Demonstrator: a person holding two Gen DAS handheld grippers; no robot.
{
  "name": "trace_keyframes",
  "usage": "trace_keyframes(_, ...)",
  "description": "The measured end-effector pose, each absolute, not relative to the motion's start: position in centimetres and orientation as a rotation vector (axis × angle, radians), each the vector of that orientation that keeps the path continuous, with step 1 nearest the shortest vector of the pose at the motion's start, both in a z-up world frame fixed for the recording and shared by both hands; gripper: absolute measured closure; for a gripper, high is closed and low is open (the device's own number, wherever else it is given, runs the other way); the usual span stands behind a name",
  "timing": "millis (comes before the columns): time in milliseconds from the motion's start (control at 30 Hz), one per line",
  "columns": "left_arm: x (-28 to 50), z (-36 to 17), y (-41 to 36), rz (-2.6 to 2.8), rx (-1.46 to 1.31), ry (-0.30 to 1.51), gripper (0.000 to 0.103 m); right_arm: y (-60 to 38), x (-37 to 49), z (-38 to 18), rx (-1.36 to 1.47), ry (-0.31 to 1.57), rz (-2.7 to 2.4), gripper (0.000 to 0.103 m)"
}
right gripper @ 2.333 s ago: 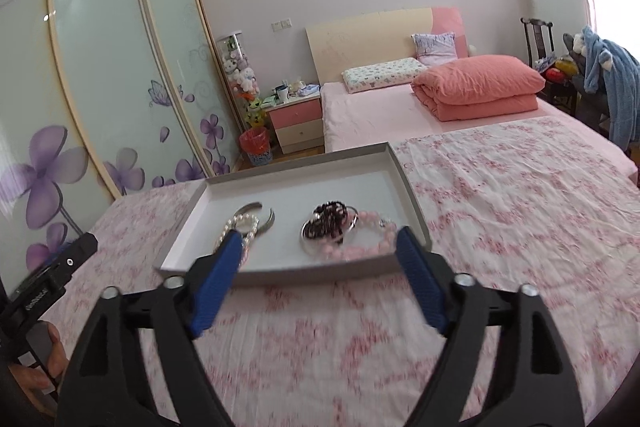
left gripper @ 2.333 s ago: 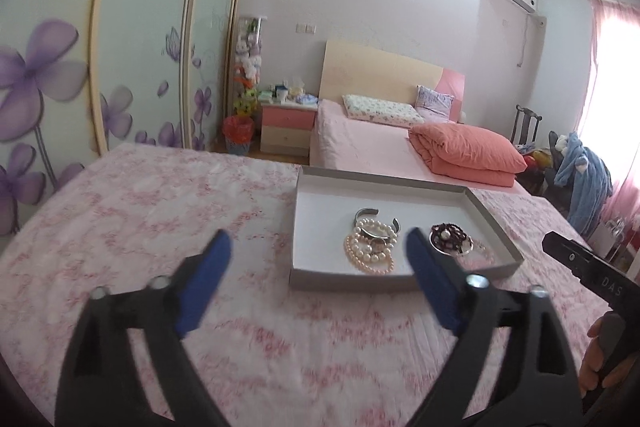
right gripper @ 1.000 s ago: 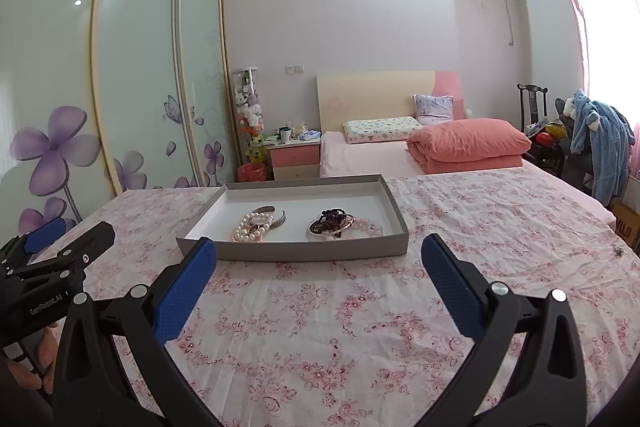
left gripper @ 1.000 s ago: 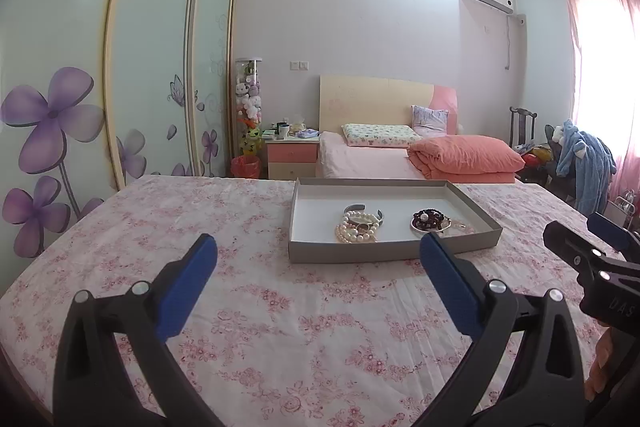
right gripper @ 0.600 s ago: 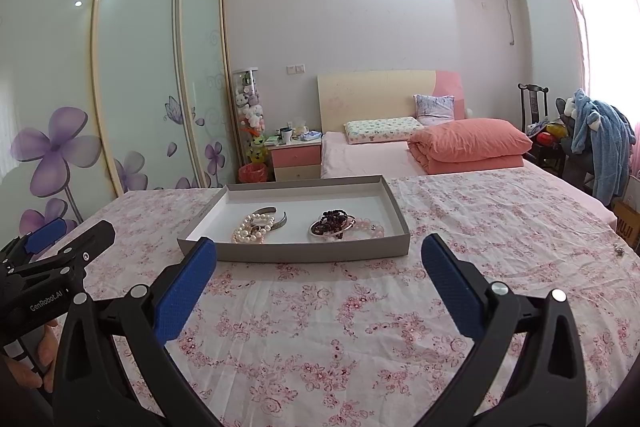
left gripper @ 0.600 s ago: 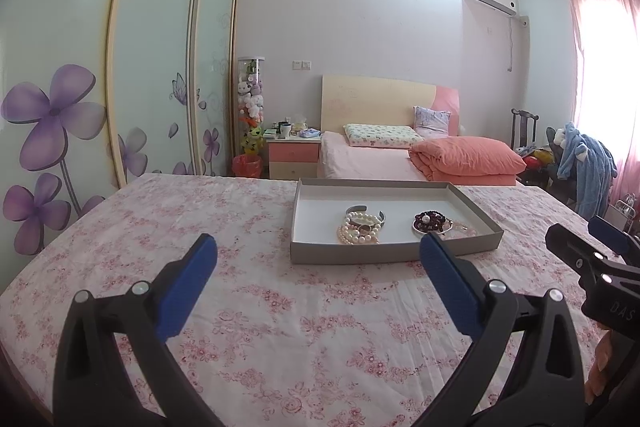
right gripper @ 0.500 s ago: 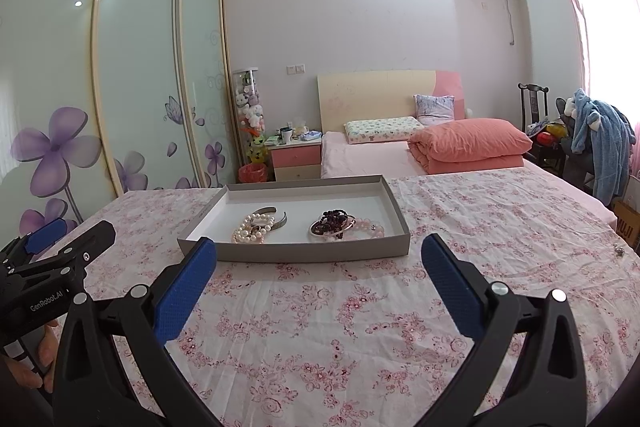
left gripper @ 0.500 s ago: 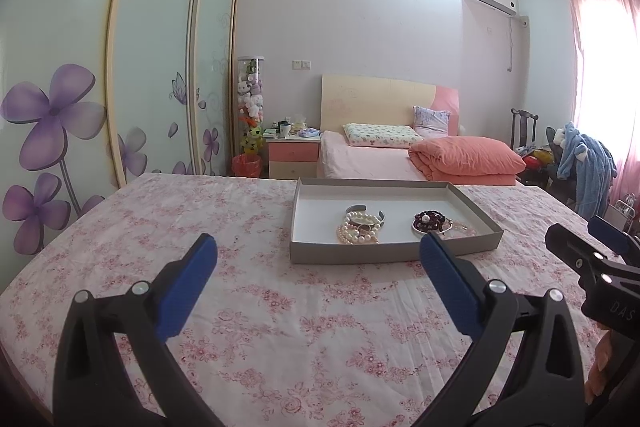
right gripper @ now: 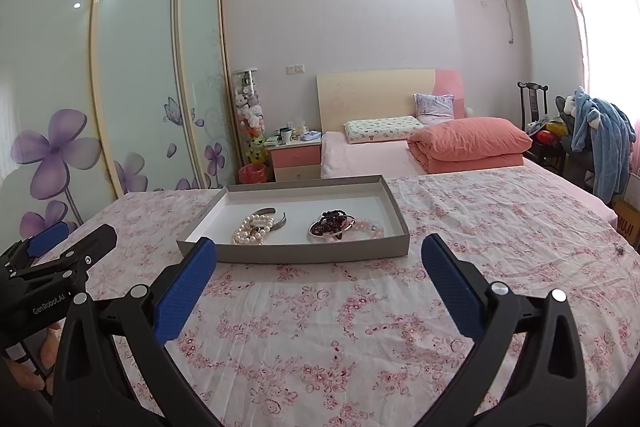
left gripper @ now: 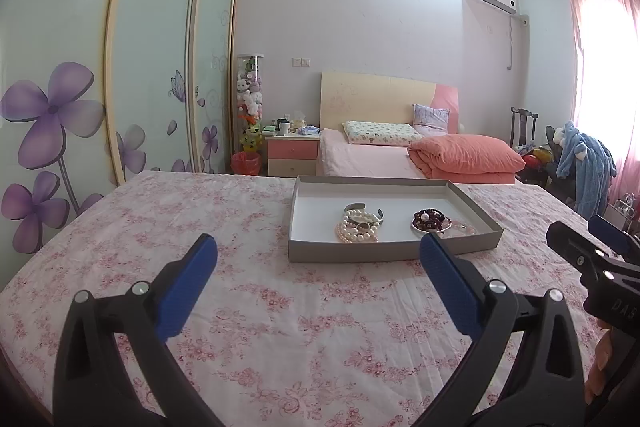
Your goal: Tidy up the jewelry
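Observation:
A shallow grey tray (left gripper: 362,254) (right gripper: 304,251) lies on the pink floral cloth. In it lie pearl strands (left gripper: 357,230) (right gripper: 249,234), a silver cuff (left gripper: 364,207) (right gripper: 276,217), a dark bead bracelet on a silver ring (left gripper: 429,219) (right gripper: 332,219) and a pink bead bracelet (right gripper: 366,227). My left gripper (left gripper: 318,261) is open and empty, held back from the tray's near wall. My right gripper (right gripper: 319,265) is open and empty, also short of the tray. Each gripper shows at the edge of the other's view.
The floral-covered surface (right gripper: 360,327) stretches wide around the tray. A small metal item (right gripper: 619,248) lies on the cloth at far right. Beyond stand a bed with an orange duvet (left gripper: 464,155), a pink nightstand (left gripper: 292,155) and sliding wardrobe doors (left gripper: 152,67).
Over the last 2.3 s both grippers pulled back and levelled, so the tray sits farther away. In the last second nothing has visibly moved.

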State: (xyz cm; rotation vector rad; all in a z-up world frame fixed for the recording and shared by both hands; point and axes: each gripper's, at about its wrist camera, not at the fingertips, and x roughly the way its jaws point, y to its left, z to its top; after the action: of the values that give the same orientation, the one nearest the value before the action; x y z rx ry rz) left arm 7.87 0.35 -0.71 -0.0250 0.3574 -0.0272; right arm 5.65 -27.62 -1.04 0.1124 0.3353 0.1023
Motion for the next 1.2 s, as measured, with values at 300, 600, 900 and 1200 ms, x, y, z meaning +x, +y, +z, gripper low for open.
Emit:
trace_keyframes(300, 7.95, -0.75, 0.34, -0.028, -0.026, 0.359, 0.004, -27.64, 5.65, -1.03, 0.113, 0.335, 0.104, 0.002)
trace_keyframes(600, 7.97, -0.70, 0.33, -0.029, -0.026, 0.361, 0.004, -27.64, 5.62, -1.00, 0.113, 0.335, 0.103, 0.002)
trace_keyframes(900, 7.99, -0.65, 0.32, -0.028, -0.026, 0.361, 0.004, -27.58, 5.66, -1.01, 0.113, 0.336, 0.103, 0.002)
trace_keyframes(1200, 7.86, -1.22, -0.01, -0.030, -0.027, 0.369, 0.004, -27.43, 5.73, -1.21, 0.116, 0.339, 0.107, 0.002)
